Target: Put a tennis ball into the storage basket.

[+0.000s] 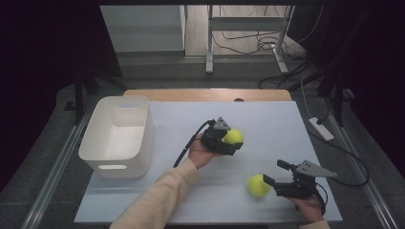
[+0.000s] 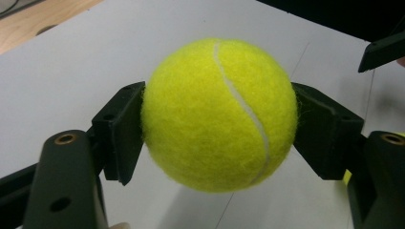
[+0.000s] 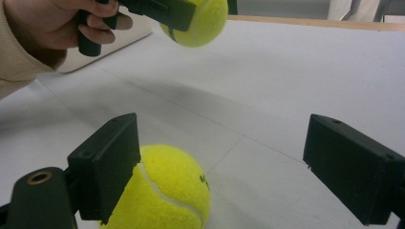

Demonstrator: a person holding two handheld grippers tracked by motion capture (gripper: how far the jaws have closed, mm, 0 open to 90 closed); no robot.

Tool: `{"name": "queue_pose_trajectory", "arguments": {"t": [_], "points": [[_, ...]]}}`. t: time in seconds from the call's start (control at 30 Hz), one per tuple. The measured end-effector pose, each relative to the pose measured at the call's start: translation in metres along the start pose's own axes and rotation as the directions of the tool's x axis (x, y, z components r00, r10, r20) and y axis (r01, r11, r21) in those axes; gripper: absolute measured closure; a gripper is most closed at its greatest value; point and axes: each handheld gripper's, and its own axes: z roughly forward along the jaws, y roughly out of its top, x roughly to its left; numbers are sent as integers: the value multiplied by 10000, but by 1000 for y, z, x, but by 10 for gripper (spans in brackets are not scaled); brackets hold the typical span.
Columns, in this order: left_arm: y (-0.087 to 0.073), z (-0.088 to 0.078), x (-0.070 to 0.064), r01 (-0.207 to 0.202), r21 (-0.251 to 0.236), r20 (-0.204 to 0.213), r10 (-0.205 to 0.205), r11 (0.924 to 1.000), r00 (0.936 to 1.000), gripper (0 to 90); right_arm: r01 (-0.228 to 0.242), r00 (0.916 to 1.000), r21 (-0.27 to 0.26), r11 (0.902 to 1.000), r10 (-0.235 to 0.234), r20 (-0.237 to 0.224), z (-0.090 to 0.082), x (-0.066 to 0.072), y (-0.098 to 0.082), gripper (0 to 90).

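My left gripper (image 1: 231,141) is shut on a yellow tennis ball (image 1: 234,137) and holds it above the middle of the white table. In the left gripper view both pads press the sides of this ball (image 2: 219,114), which hangs clear of the surface. A second tennis ball (image 1: 258,185) lies on the table near the front edge. My right gripper (image 1: 274,172) stands open just right of it. In the right gripper view this ball (image 3: 162,191) rests against the left pad (image 3: 107,162), and a wide gap separates it from the other pad (image 3: 351,164). Higher up are the held ball (image 3: 198,21) and the other hand (image 3: 52,24).
A white plastic bin (image 1: 119,136) with handle cut-outs stands at the table's left side, empty. The wooden table edge (image 1: 205,94) runs along the back. Cables and a power strip (image 1: 321,128) lie on the floor to the right.
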Motion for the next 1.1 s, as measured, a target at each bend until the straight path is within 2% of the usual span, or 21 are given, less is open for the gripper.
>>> {"name": "queue_pose_trajectory", "arguments": {"t": [0.73,1.1], "points": [[3,-27,7,87,-410,-193,-95,9991,9998,269,-25,10000,-22,10000,25,35,0,0,0,121],[6,-47,13,195,-720,-418,-226,9972,9989,269,-48,10000,-31,10000,48,55,0,0,1,121]]}}
